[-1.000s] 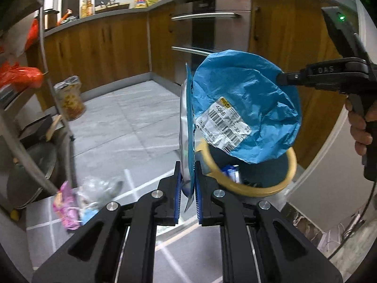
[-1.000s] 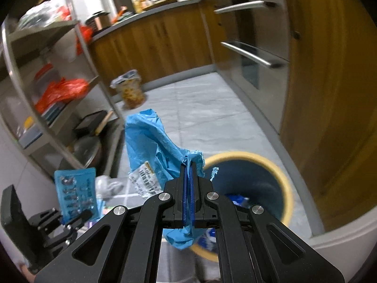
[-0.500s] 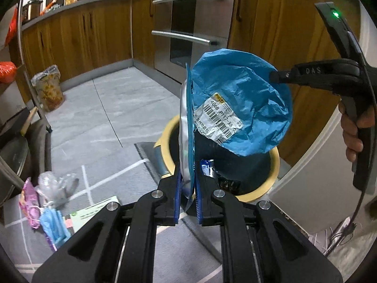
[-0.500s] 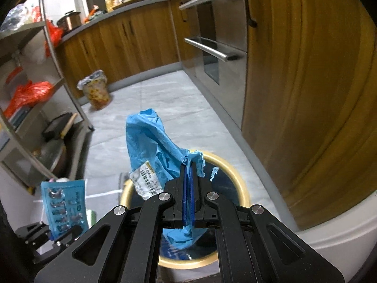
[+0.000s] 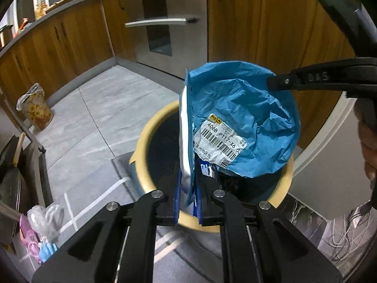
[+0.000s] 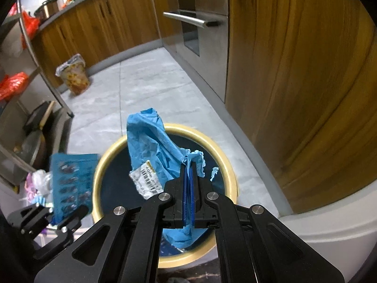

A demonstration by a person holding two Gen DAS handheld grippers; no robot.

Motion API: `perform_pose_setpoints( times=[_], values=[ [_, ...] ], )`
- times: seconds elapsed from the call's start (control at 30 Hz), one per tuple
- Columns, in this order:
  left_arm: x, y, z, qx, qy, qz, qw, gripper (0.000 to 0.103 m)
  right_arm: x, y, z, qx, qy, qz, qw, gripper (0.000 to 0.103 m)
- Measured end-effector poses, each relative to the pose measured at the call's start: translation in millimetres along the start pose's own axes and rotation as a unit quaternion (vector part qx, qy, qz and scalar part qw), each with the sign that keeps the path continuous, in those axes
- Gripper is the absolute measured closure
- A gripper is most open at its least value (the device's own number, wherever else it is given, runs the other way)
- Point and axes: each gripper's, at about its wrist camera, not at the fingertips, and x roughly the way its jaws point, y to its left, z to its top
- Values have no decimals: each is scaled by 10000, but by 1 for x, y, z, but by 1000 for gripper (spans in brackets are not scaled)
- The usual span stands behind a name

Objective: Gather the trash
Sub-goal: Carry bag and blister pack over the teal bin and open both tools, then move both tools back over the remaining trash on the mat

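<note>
My left gripper (image 5: 187, 179) is shut on a flat blue and silver packet (image 5: 185, 127), held upright over the near rim of the yellow-rimmed trash bin (image 5: 150, 122). The packet also shows in the right wrist view (image 6: 70, 181). My right gripper (image 6: 188, 165) is shut on a crumpled blue mailer bag with a barcode label (image 6: 153, 146), held above the bin's opening (image 6: 113, 151). In the left wrist view the bag (image 5: 247, 118) hangs from the right gripper (image 5: 273, 82) over the bin. Some trash lies in the bin's dark inside.
Loose wrappers and plastic (image 5: 40, 231) lie on the grey floor at the left by a metal rack (image 5: 33, 136). A lined small bin (image 6: 74, 75) stands by the wooden cabinets. An oven front (image 6: 200, 18) and a wooden panel (image 6: 294, 70) rise behind the bin.
Both grippers have moved closer over the bin, each keeping its hold. The bin now fills more of both views, and the packet and bag hang above its opening.
</note>
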Motion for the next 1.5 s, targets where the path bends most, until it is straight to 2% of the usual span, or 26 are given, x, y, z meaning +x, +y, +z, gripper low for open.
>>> perform_pose_setpoints(
  times=[0.13,0.23,0.37,0.53,0.6,0.63,0.7,0.73,0.8,0.83,0.87,0.9,0.97,1.03,1.2,1.33,1.5],
  values=[
    [23,-3,6,23,265,110,9996,92,5,0,0,40,112,7,9999,100],
    [31,-4,9,-13,312,118,9994,91,7,1,0,16,154,-1,9999,99],
    [28,-4,11,-71,198,146,9997,71,8,2,2,-48,124,-28,9999,99],
    [12,1,9,-202,29,126,9997,70,5,4,1,-36,94,-51,9999,99],
    [2,5,6,-241,-75,162,9995,61,2,6,1,-39,57,-53,10000,89],
    [-5,7,4,-249,-149,219,9993,53,2,7,2,-37,34,-39,10000,85],
    [-17,12,-1,-201,-272,338,9989,46,-3,11,2,-33,-56,-7,10000,62],
    [-25,14,-4,-169,-311,426,9985,42,-6,14,3,-42,-101,1,9999,57],
    [-35,19,-8,-182,-344,535,9978,34,-13,20,5,-86,-220,12,9997,40],
    [-40,21,-10,-207,-357,582,9974,27,-17,22,6,-106,-288,13,9995,36],
    [-46,24,-12,-245,-380,651,9969,21,-22,26,7,-135,-407,11,9991,27],
    [-52,26,-14,-290,-407,712,9962,18,-26,29,8,-154,-500,5,9986,19],
    [-68,34,-21,-449,-465,796,9947,12,-38,36,9,-208,-801,4,9966,12],
    [-80,40,-27,-576,-504,810,9938,9,-47,44,9,-254,-1018,72,9945,10],
    [-116,54,-47,-635,-600,1214,9888,6,-64,68,4,-458,-1374,300,9890,8],
    [-145,67,-62,-744,-632,1290,9868,6,-81,92,0,-735,-1711,444,9815,7],
    [-184,89,-75,-513,-623,1475,9858,6,-101,121,-5,-902,-2072,761,9712,5]
  ],
)
